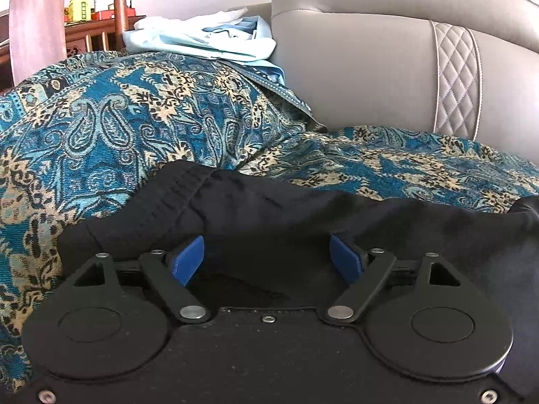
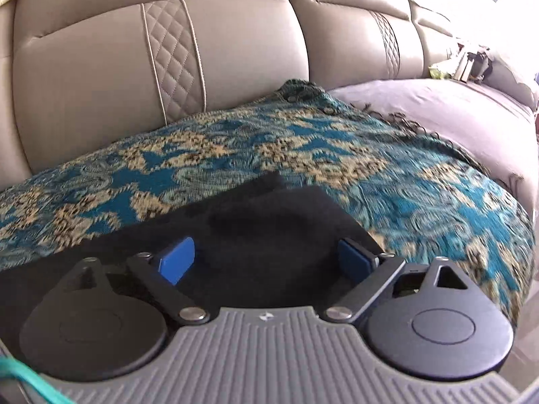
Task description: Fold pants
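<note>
Black pants lie on a teal paisley throw over a sofa seat. Their gathered waistband shows at the far left of the dark cloth. My left gripper hovers low over the pants, its blue pads wide apart, with cloth lying under and between them but not pinched. In the right wrist view, the other end of the black pants reaches a corner on the throw. My right gripper stands open above that end, and its blue pads are clear of the cloth.
A beige leather sofa backrest with a quilted stripe rises behind the seat. A pile of light blue clothes sits at the back left, beside wooden furniture. A grey-purple cover lies on the seat to the right.
</note>
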